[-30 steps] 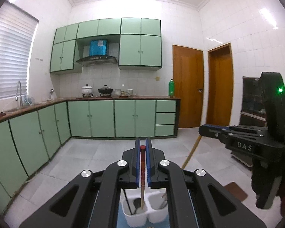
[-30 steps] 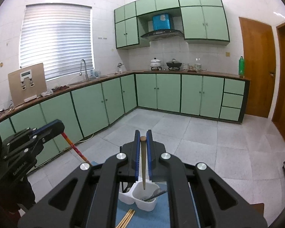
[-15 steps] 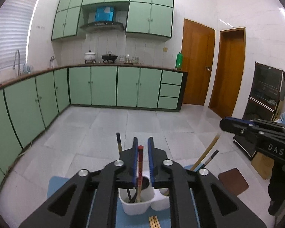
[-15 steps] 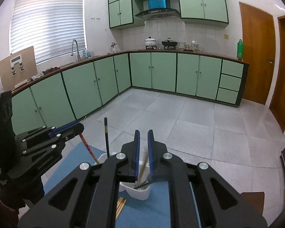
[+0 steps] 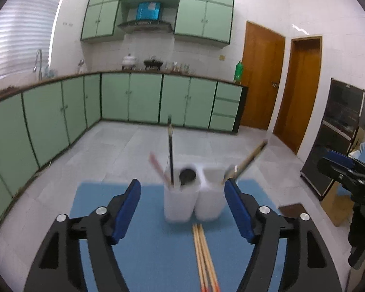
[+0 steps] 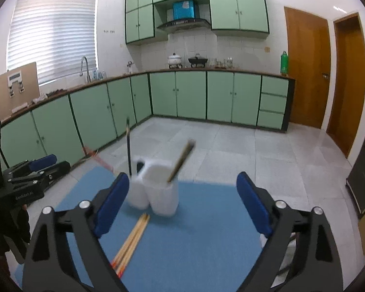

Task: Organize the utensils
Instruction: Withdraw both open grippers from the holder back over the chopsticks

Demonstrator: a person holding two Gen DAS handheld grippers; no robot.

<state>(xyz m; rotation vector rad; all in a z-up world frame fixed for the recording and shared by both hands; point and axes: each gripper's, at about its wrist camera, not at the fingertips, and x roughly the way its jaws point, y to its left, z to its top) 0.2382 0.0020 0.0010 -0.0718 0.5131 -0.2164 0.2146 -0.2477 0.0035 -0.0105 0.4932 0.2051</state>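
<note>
Left gripper (image 5: 182, 204), right gripper (image 6: 182, 204): both spread wide, empty. White holder (image 5: 194, 197): on blue mat (image 5: 158, 255), sticks leaning out. Loose chopsticks (image 5: 204, 255): flat on mat, just before holder. Risk: thin pair may roll or split when pinched; reaching in could tip the holder.

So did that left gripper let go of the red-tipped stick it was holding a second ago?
Yes. The left gripper, jaws spread wide, now holds nothing; it sits back from the white holder, where the stick leans.
</note>
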